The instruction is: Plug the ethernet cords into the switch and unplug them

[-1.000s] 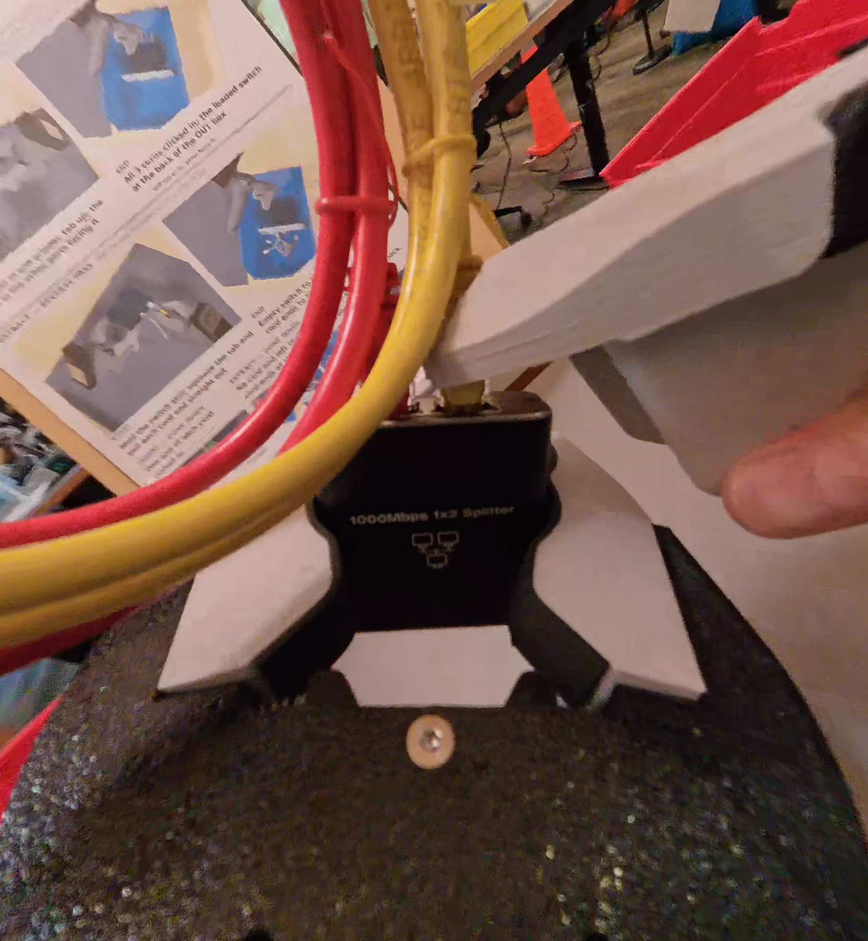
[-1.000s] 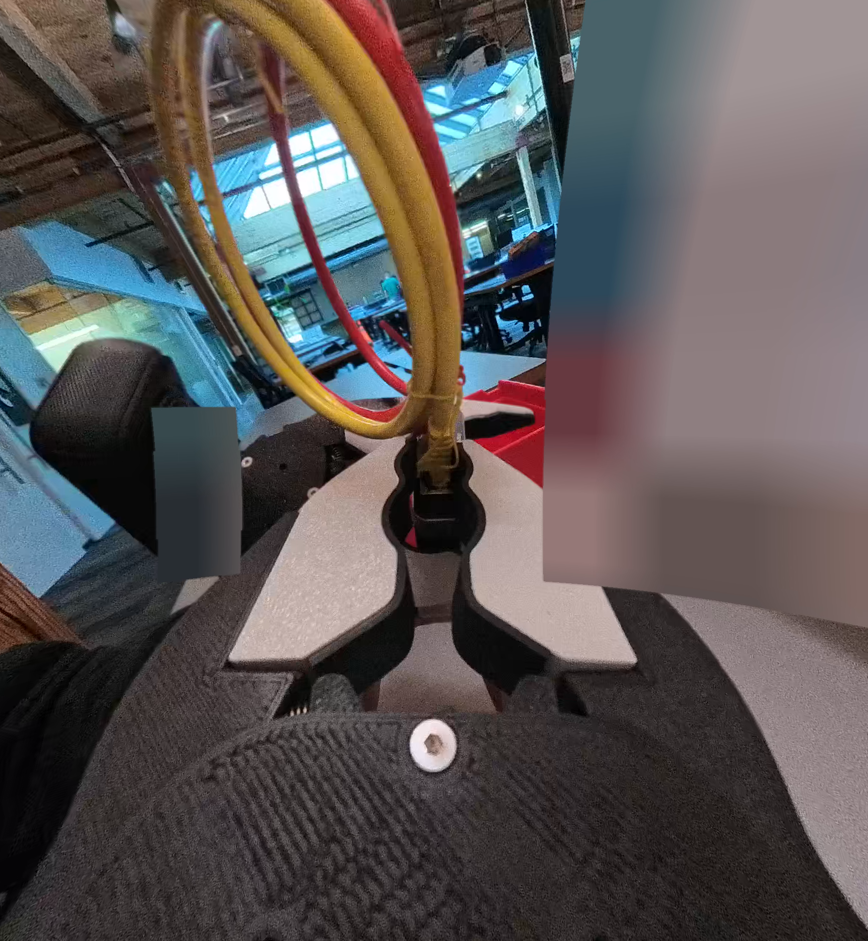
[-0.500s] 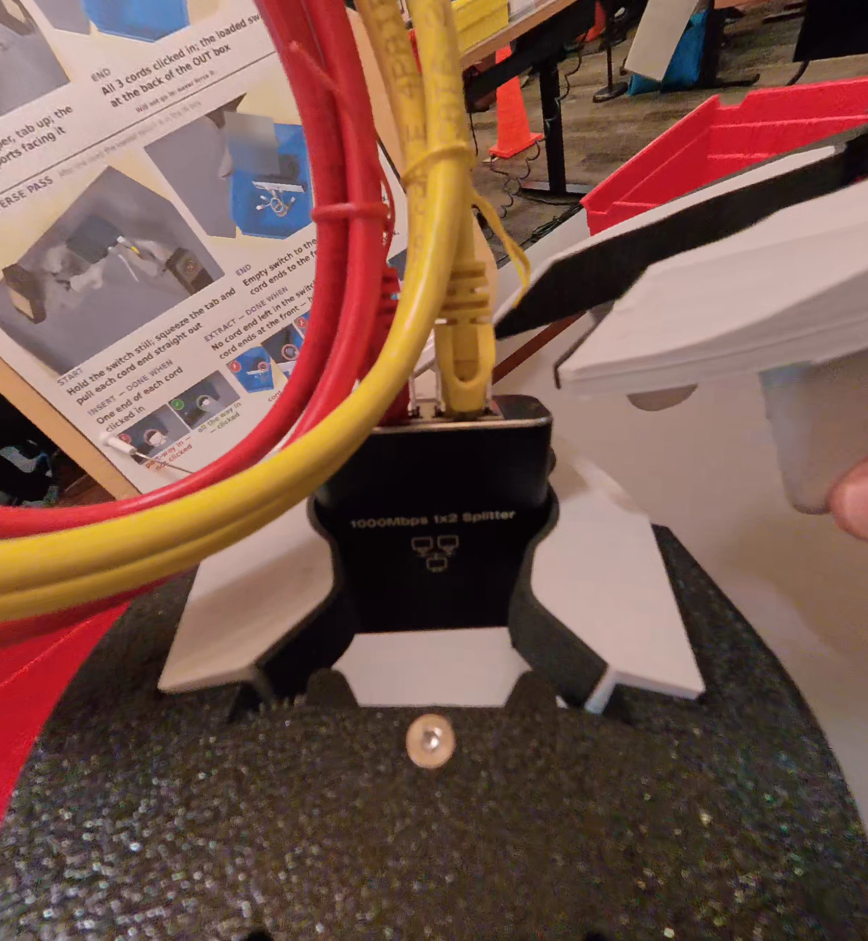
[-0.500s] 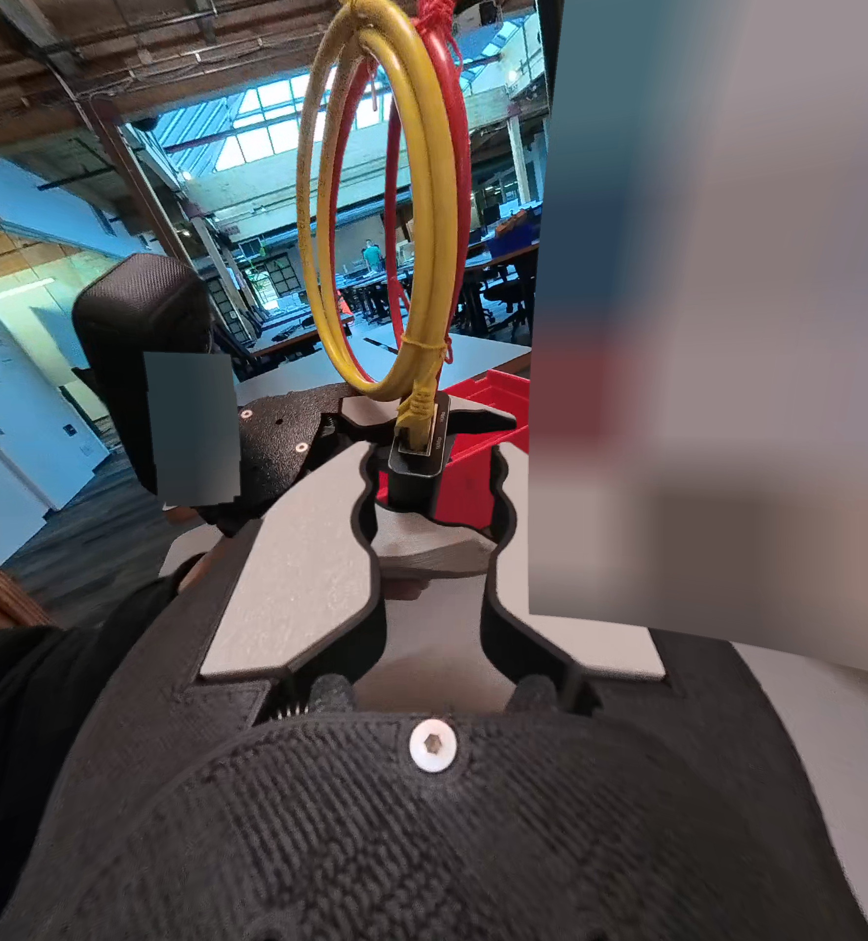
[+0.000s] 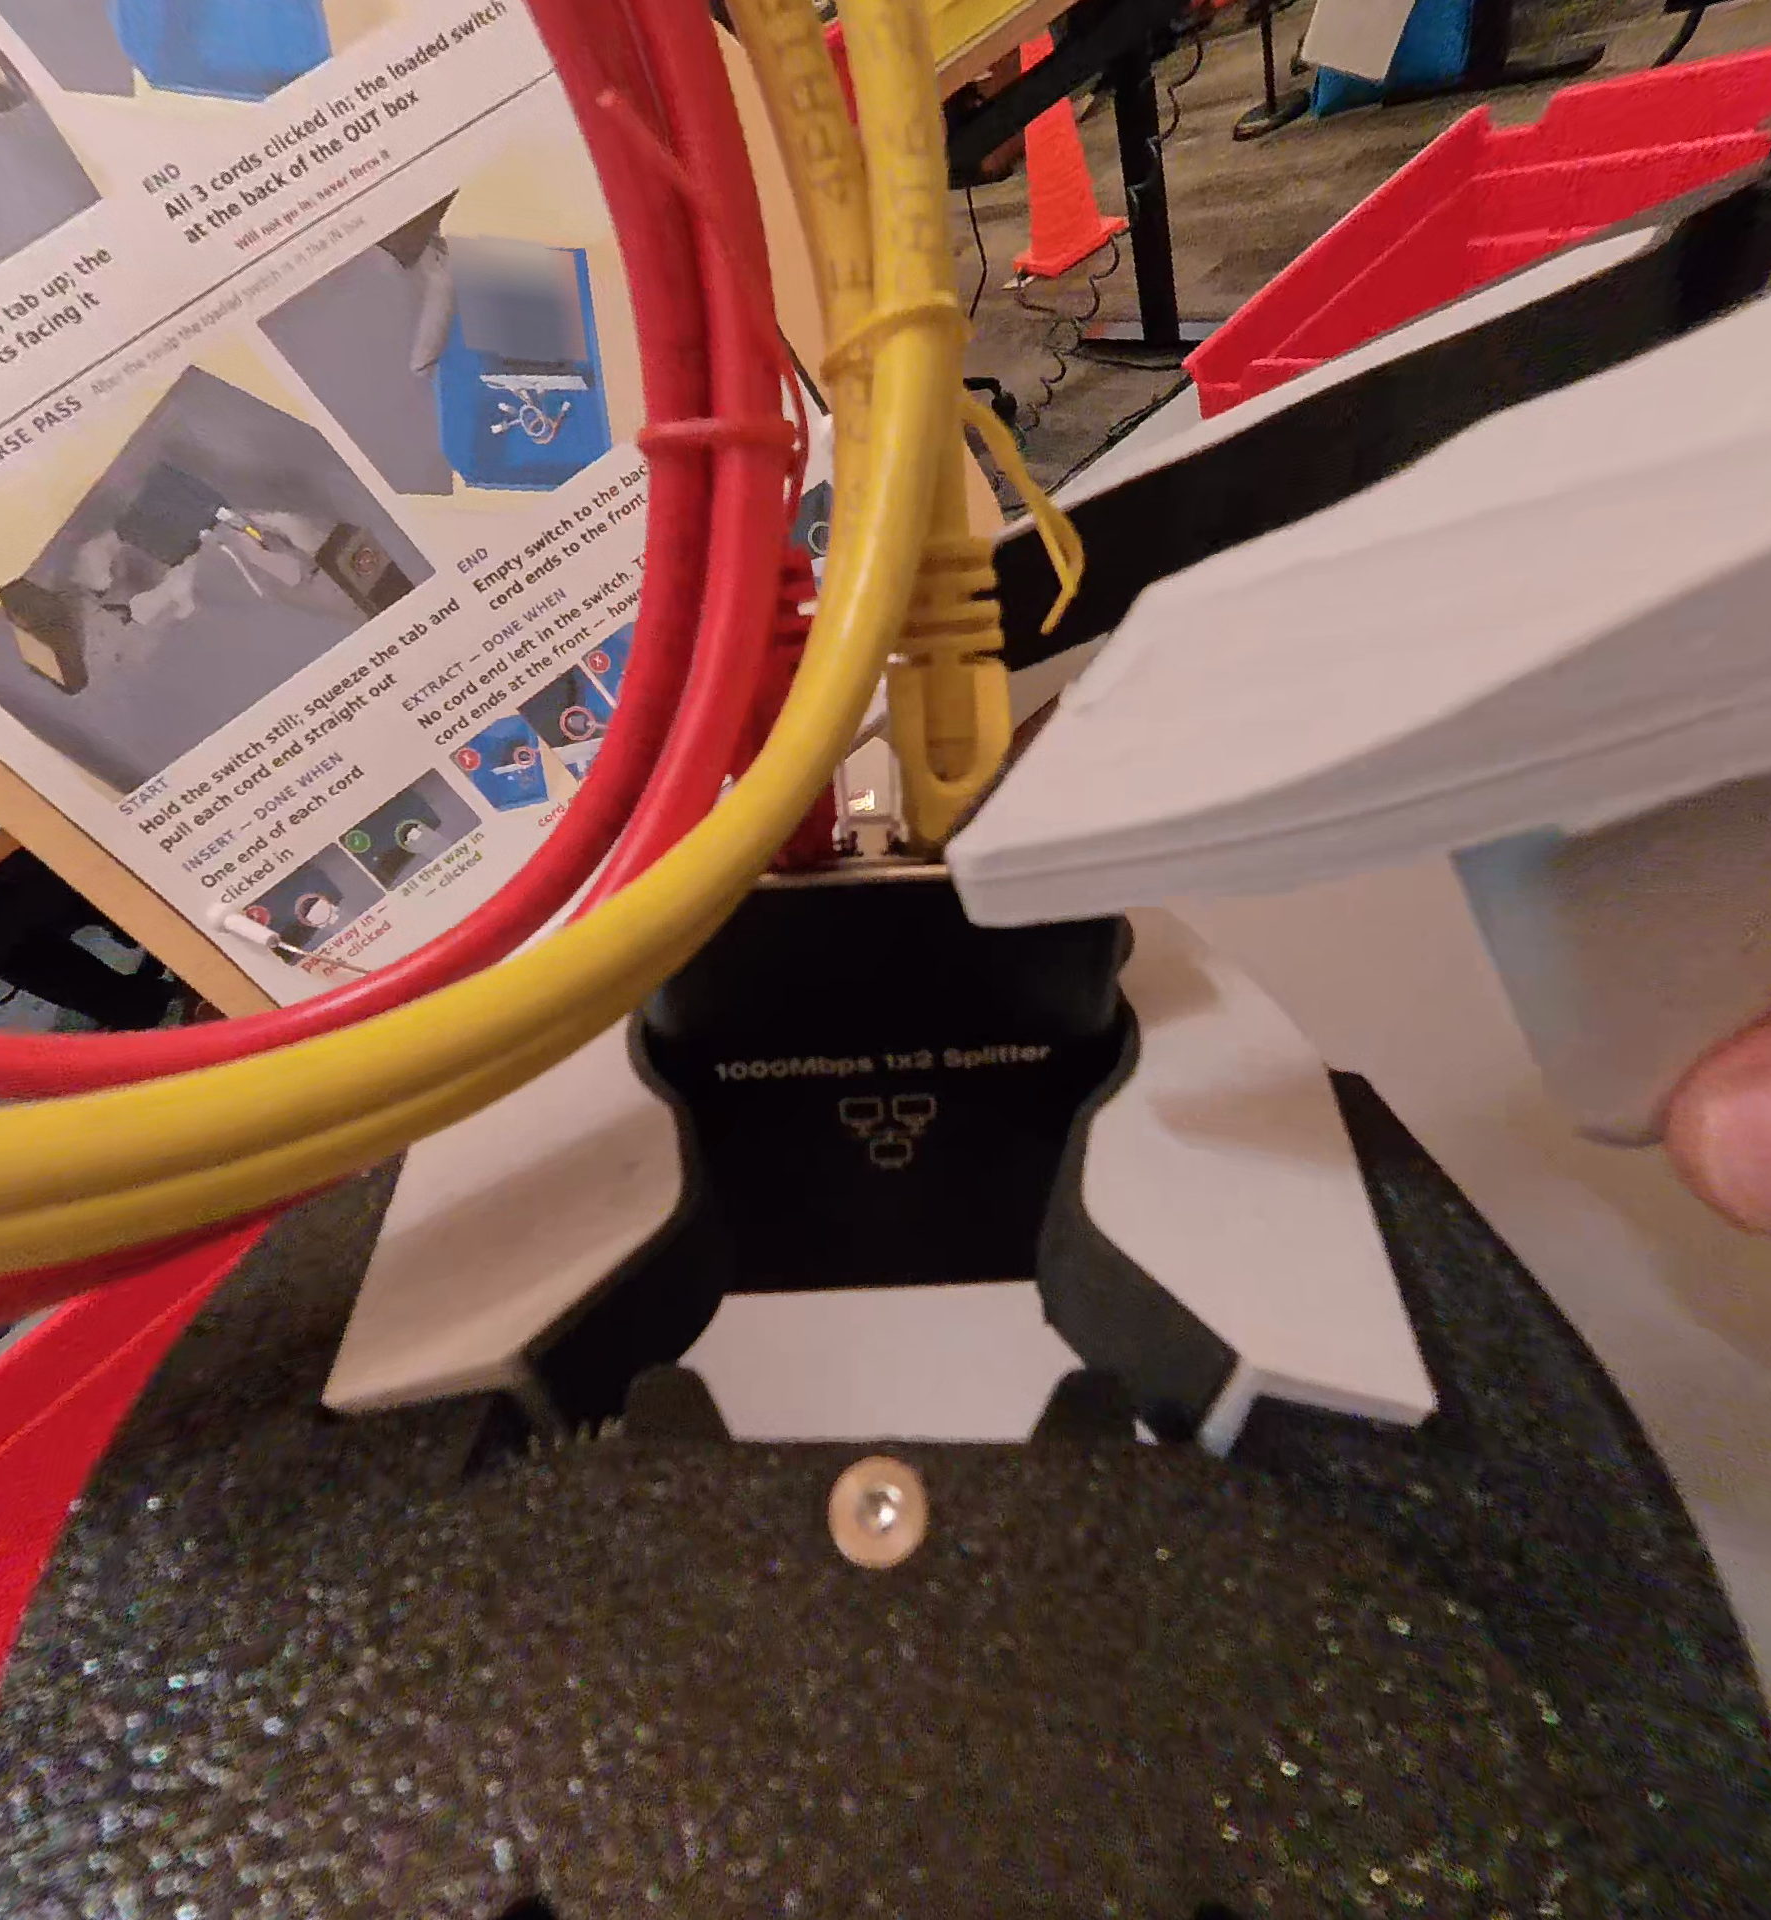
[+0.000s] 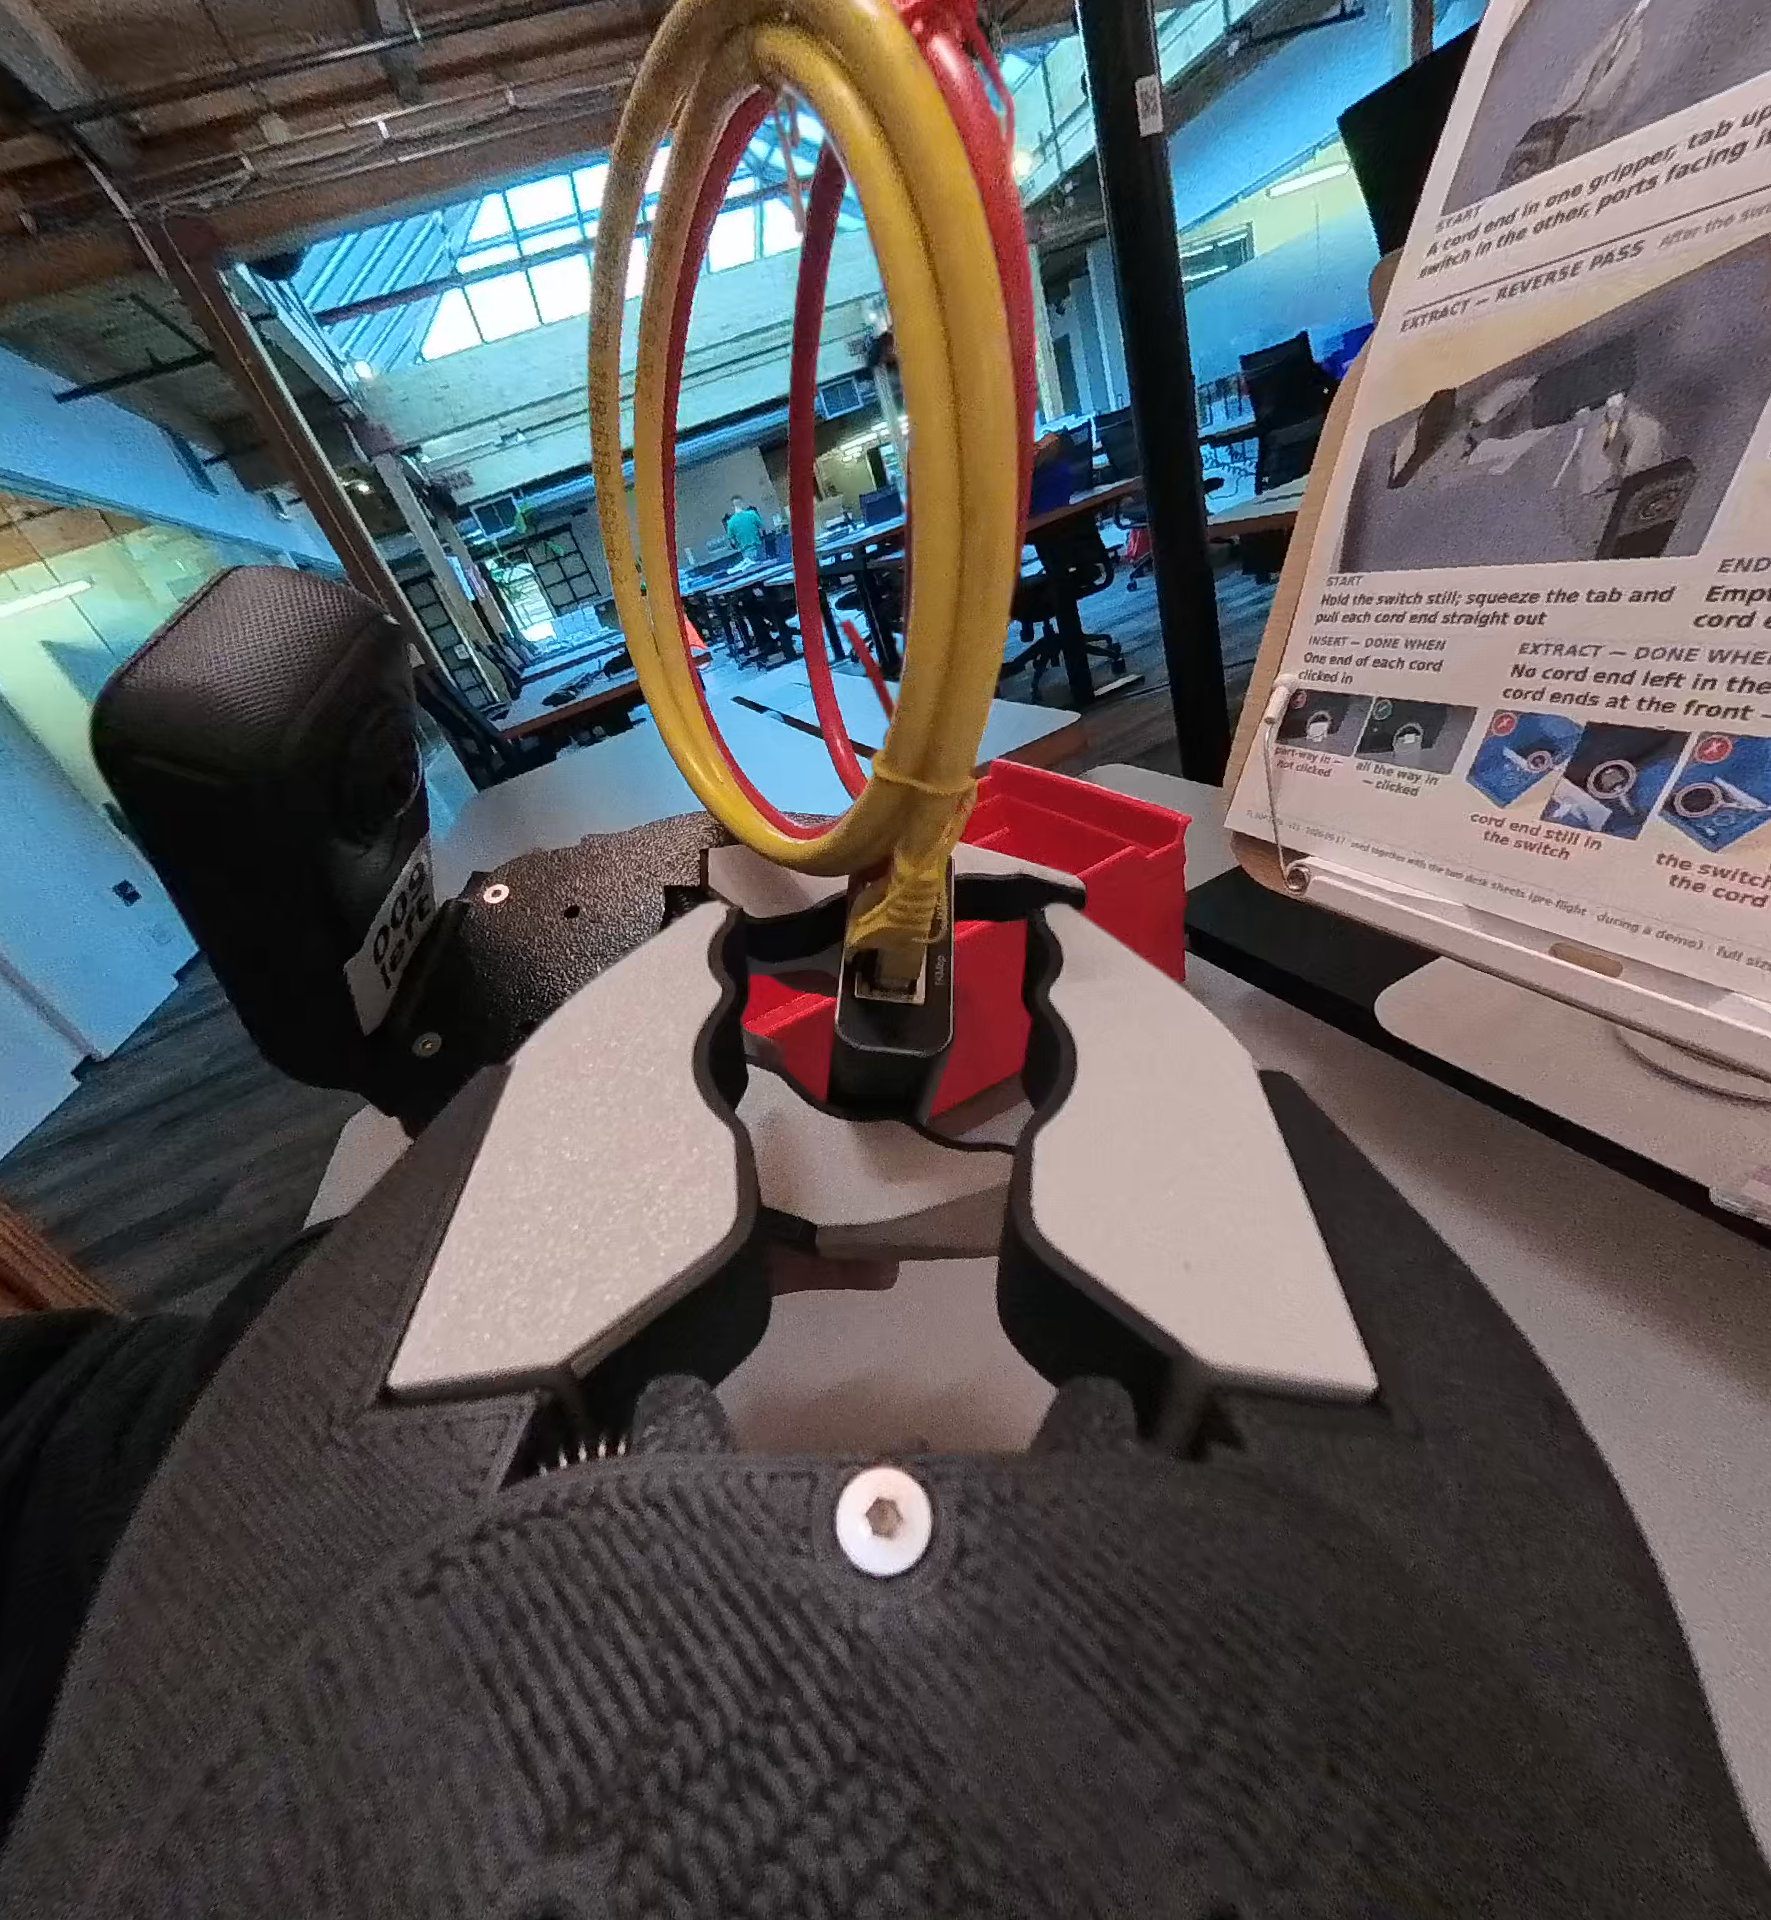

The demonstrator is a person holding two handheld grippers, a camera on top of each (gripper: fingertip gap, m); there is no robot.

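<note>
Backing off, the right gripper [image 5: 1006,727] has let go of the yellow plug [image 5: 948,717], at twelve o'clock in the switch [image 5: 886,1091] clenched by the left gripper [image 5: 886,1049]. Right view: jaws spread; unplugging next needs the tab squeezed.

right tool [image 6: 886,1023] let go of the yellow plug [image 5: 948,717] 1 second ago, now wide open and pulled back, its flat side in front of the black switch [image 5: 886,1101]
</note>
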